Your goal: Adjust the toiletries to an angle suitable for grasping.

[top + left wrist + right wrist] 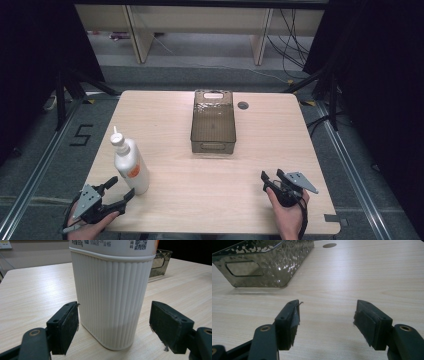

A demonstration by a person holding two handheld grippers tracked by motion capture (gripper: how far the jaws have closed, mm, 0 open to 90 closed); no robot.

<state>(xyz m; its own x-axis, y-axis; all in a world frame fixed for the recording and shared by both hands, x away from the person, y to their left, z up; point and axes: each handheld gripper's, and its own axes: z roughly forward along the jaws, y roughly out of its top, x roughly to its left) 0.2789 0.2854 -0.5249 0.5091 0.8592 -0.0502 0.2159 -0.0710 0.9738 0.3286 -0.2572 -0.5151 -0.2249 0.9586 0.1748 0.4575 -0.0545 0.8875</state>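
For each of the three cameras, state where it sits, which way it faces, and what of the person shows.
High view: above the near table edge, looking forward and down on the pale wooden table; both hands, left gripper and right gripper show.
Left gripper view: on that gripper, open jaws flanking the ribbed white plastic bottle without touching it.
Right gripper view: on the right gripper, open, facing bare tabletop.
Shared: the smoky clear plastic bin appears in both gripper views.

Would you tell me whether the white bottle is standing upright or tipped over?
Upright: the white bottle stands on its base on the table, nozzle pointing up.
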